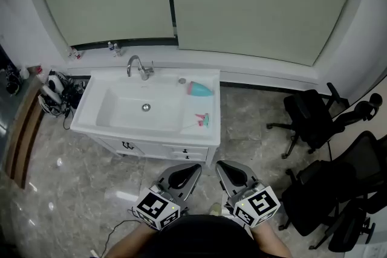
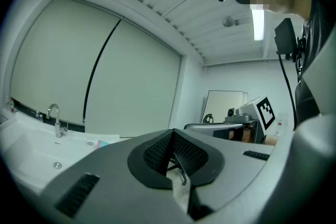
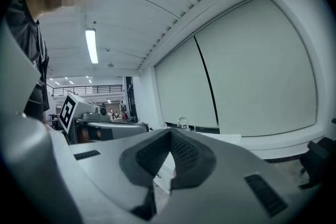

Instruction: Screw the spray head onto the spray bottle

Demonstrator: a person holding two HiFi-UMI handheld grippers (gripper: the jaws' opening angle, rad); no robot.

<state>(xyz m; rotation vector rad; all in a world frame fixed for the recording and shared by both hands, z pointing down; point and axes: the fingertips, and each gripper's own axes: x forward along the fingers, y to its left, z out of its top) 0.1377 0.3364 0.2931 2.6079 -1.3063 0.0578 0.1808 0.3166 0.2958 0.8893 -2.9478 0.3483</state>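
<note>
A teal plastic spray bottle [image 1: 199, 89] lies at the back right corner of the white washbasin top [image 1: 139, 133]. The teal-and-white spray head [image 1: 202, 120] lies near its front right edge. The left gripper [image 1: 188, 170] and the right gripper [image 1: 226, 167] are fully closed and hold nothing.

head: high, steeply down | gripper views: level | shared: sink [image 1: 115, 109]

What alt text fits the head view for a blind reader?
Seen from above, a white sink carries a teal spray bottle lying on its right ledge, with the separate spray head lying nearer the front. At the bottom edge, the left gripper and right gripper are side by side, fingers shut and empty.
</note>
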